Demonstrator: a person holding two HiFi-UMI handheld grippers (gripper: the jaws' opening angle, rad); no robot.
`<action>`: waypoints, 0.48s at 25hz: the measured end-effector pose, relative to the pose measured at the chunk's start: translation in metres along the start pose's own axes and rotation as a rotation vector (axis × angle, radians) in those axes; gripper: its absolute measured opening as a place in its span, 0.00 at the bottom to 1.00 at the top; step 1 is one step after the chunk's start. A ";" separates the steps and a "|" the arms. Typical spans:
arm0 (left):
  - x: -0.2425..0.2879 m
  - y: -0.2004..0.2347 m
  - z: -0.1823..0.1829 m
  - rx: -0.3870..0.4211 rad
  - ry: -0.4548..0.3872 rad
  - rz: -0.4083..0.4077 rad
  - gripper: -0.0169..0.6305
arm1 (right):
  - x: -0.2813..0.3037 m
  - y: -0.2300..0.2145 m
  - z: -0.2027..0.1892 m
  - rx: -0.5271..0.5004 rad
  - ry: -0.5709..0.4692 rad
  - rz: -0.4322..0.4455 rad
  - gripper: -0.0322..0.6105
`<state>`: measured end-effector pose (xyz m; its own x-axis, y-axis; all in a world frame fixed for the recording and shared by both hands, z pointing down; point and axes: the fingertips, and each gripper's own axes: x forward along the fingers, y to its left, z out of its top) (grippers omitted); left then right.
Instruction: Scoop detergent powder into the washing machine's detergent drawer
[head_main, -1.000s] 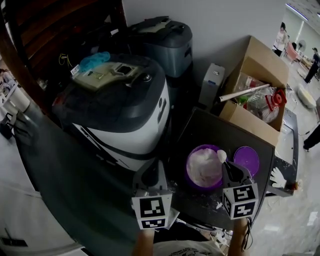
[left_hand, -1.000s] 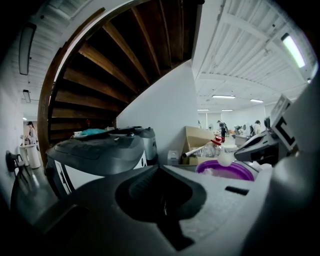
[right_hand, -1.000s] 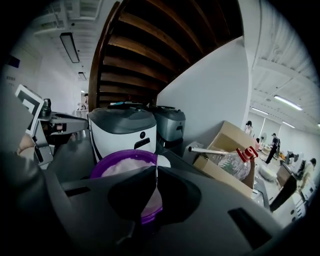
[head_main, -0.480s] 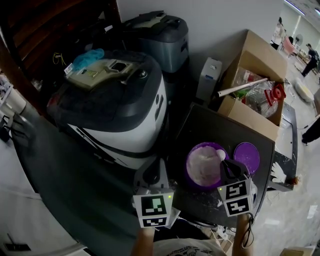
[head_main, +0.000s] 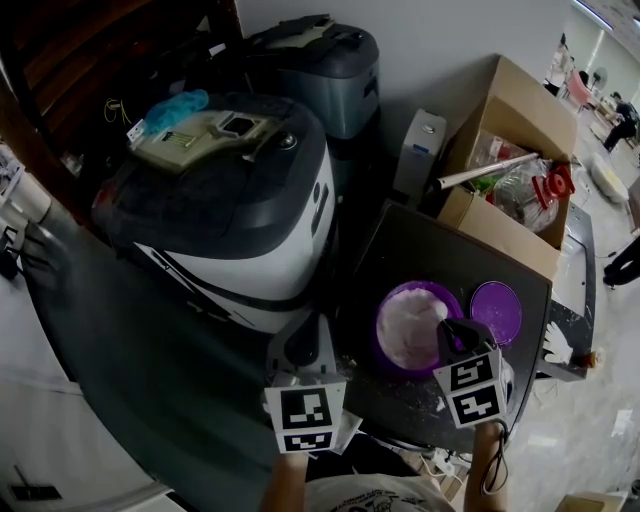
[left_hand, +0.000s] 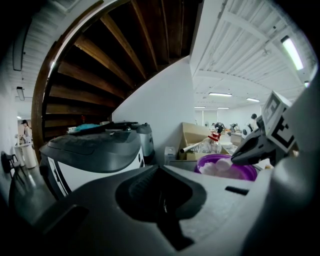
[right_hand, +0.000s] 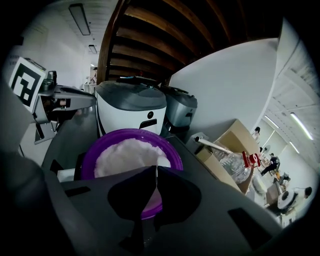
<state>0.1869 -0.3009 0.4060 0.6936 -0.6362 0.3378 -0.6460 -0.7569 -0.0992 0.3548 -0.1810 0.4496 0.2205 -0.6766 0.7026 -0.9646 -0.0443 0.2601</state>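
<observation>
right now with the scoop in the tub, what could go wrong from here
1. The right gripper is shut on only the thin handle of the scoop, so a loaded scoop may twist and dump powder.
2. Nothing holds the tub; the left gripper is shut and empty beside it, so digging may shove it.
3. The machine sits off the table, so powder may fall on the way.

The right tongs (right_hand: 155, 169) grip a thin white spoon (right_hand: 156, 180), its end over white powder (right_hand: 125, 152) in the purple bowl (right_hand: 90, 156) just ahead
</observation>
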 end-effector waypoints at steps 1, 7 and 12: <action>0.000 0.001 -0.001 -0.002 0.001 0.002 0.03 | 0.001 0.001 0.000 0.006 0.002 0.010 0.08; -0.002 0.006 -0.003 -0.008 0.005 0.015 0.03 | 0.002 0.010 0.000 0.034 0.011 0.068 0.08; -0.004 0.007 -0.004 -0.008 0.007 0.015 0.03 | 0.002 0.016 0.000 0.065 0.018 0.119 0.08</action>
<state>0.1791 -0.3031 0.4076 0.6816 -0.6463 0.3430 -0.6587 -0.7461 -0.0970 0.3396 -0.1832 0.4558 0.1060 -0.6668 0.7377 -0.9912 -0.0121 0.1315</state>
